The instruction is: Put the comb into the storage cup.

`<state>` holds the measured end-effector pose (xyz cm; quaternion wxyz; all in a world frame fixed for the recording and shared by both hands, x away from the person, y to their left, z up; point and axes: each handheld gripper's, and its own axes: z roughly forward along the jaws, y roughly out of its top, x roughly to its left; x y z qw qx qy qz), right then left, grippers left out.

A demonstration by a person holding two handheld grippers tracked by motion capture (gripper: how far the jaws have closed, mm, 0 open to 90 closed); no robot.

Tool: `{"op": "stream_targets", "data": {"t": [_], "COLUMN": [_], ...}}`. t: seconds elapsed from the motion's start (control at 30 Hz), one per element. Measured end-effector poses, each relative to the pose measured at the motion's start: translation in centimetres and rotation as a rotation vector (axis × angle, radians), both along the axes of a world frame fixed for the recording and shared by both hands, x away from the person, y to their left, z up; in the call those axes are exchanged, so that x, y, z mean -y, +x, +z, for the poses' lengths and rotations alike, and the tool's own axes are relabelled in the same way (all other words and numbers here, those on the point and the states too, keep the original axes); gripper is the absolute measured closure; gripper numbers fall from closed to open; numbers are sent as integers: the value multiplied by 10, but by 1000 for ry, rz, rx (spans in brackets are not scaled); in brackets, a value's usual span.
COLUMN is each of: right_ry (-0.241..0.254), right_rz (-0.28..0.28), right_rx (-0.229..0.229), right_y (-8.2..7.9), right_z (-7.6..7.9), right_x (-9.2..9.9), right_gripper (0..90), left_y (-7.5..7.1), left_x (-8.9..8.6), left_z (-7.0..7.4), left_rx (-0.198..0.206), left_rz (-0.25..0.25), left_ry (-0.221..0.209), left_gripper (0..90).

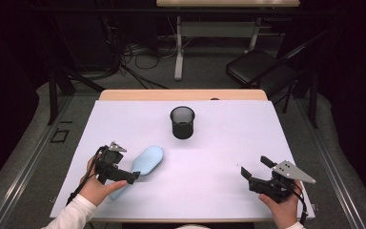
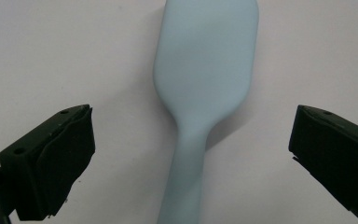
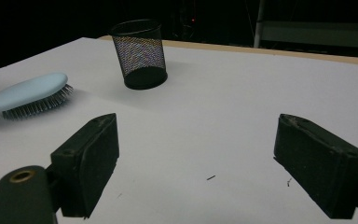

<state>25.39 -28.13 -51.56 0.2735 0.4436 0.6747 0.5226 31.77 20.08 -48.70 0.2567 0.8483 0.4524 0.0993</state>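
A pale blue hairbrush lies bristles down on the white table, left of centre, its handle pointing toward the person. My left gripper hovers over the handle. In the left gripper view the brush handle runs up between the jaws of that gripper, which stand wide open and clear of it on both sides. My right gripper rests near the front right of the table, open and holding nothing. The right gripper view has the brush at its far left.
A black mesh cup stands upright at the middle back of the table, also in the right gripper view. Beyond the table are a folding chair at back right, cables on the floor and another desk.
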Motion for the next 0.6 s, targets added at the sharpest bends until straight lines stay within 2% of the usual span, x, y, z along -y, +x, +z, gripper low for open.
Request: {"op": "stream_targets", "data": {"t": [0.17,0.3,0.37,0.6], "right_ry": [-2,0,1,2], "right_rz": [1,2,2,2], "right_rx": [1,-7,-7,-3], "right_y": [0,0,0,0], "right_z": [0,0,0,0], "right_x": [0,0,0,0], "right_gripper": [136,136,136,136], "left_y": [2,4,4,6], "left_x": [0,1,3,6], "left_z": [-1,-2,-3,-4], "left_rx": [-10,-33,-38,-51], "left_rz": [-3,-3,-11,-22], "left_ry": [13,16,35,60], "left_gripper": [7,8,8,8]}}
